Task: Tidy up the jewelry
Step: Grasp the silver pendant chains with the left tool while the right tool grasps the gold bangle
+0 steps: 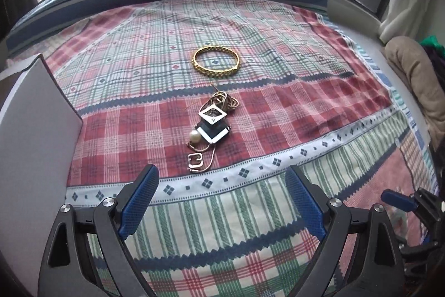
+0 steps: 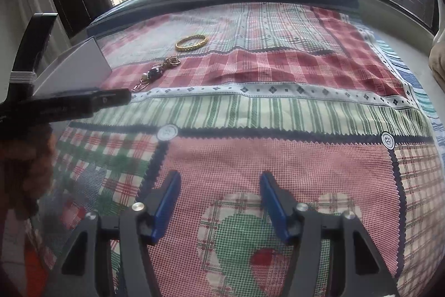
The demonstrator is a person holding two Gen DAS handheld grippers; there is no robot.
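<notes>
The left hand-held gripper (image 1: 222, 202) hovers over the bed (image 1: 306, 107), jaws apart and empty; straight ahead of it, just beyond the fingertips, lies the tangled necklace (image 1: 211, 127), its long axis running directly away from the gripper, clasp end nearest, pearl and square pendants in the middle, chain bunched at the far end; farther along the same line sits the gold bangle (image 1: 216, 62), flat and apart from the necklace; a grey box (image 1: 36, 135) stands at the bed's left edge; the right hand-held gripper (image 2: 219, 202), also open and empty, hangs well back and right, so I judge the left nearer.
</notes>
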